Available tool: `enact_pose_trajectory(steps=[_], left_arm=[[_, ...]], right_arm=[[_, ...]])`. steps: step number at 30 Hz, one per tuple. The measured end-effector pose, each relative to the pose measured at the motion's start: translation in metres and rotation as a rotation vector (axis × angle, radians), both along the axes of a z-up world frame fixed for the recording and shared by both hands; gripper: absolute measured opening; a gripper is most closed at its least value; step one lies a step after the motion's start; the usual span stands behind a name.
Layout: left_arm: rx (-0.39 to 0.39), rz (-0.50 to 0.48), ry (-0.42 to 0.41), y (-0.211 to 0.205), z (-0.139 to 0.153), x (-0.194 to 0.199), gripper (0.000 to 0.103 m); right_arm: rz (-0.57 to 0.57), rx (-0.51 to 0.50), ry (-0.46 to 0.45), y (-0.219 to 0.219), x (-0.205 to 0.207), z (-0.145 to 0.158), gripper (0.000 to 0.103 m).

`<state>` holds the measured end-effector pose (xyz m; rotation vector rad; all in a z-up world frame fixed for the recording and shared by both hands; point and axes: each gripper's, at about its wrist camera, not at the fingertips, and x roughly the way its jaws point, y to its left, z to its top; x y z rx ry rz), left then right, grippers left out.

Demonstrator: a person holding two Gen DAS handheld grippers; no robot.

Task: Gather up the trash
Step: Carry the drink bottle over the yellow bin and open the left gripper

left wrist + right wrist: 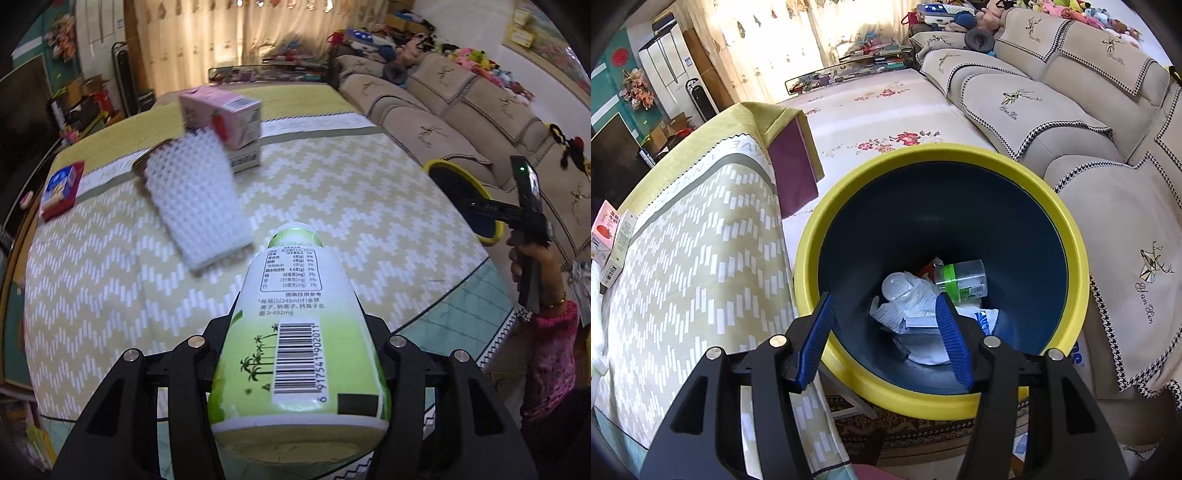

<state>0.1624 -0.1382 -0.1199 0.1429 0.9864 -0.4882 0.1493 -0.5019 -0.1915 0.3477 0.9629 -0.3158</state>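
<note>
My left gripper (299, 332) is shut on a green-and-white drink bottle (295, 332) and holds it above the table, pointing away from me. On the table lie a white foam net sleeve (195, 195), a pink carton (225, 114) and a red-and-blue box (61, 188). The yellow-rimmed dark blue trash bin (812, 251) stands beside the table; it also shows in the left wrist view (443, 166). It holds crumpled paper (908, 310) and a clear cup (964, 280). My right gripper (884, 321) is open and empty over the bin's mouth. The right gripper also shows in the left wrist view (480, 206).
The table wears a beige zigzag cloth (332, 206). A beige sofa (1071, 129) runs along the right, close behind the bin. Pink cartons (609, 236) sit at the table's left edge in the right wrist view. A patterned rug (916, 432) lies under the bin.
</note>
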Motion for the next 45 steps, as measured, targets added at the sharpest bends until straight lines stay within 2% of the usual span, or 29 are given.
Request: enact_pose_trajectory(steps=[14, 19, 23, 28, 33, 38, 43, 44, 45], left_arm=[[-0.021, -0.142, -0.056, -0.068, 0.019, 0.009, 0.052], [-0.028, -0.232, -0.081, -0.115, 0.025, 0.019, 0.052], [-0.038, -0.315, -0.068, -0.162, 0.024, 0.031, 0.052], [-0.016, -0.417, -0.038, -0.234, 0.011, 0.045, 0.052], [0.018, -0.492, 0.013, -0.306, -0.016, 0.059, 0.052], [0.051, -0.522, 0.070, -0.362, -0.046, 0.069, 0.052], [0.057, -0.524, 0.068, -0.393, -0.059, 0.076, 0.052], [0.050, -0.513, 0.057, -0.397, -0.057, 0.079, 0.055], [0.044, -0.503, 0.044, -0.399, -0.055, 0.079, 0.063]], right_arm=[[-0.049, 0.009, -0.033, -0.024, -0.027, 0.009, 0.054], [-0.077, 0.005, -0.059, -0.036, -0.042, 0.019, 0.054], [-0.106, -0.005, -0.081, -0.048, -0.058, 0.028, 0.054], [-0.144, -0.003, -0.095, -0.066, -0.079, 0.031, 0.054], [-0.191, 0.015, -0.087, -0.087, -0.095, 0.024, 0.054], [-0.229, 0.029, -0.074, -0.104, -0.109, 0.017, 0.054], [-0.259, 0.037, -0.066, -0.118, -0.119, 0.012, 0.054], [-0.262, 0.040, -0.064, -0.120, -0.120, 0.011, 0.054], [-0.264, 0.046, -0.062, -0.120, -0.120, 0.009, 0.055]])
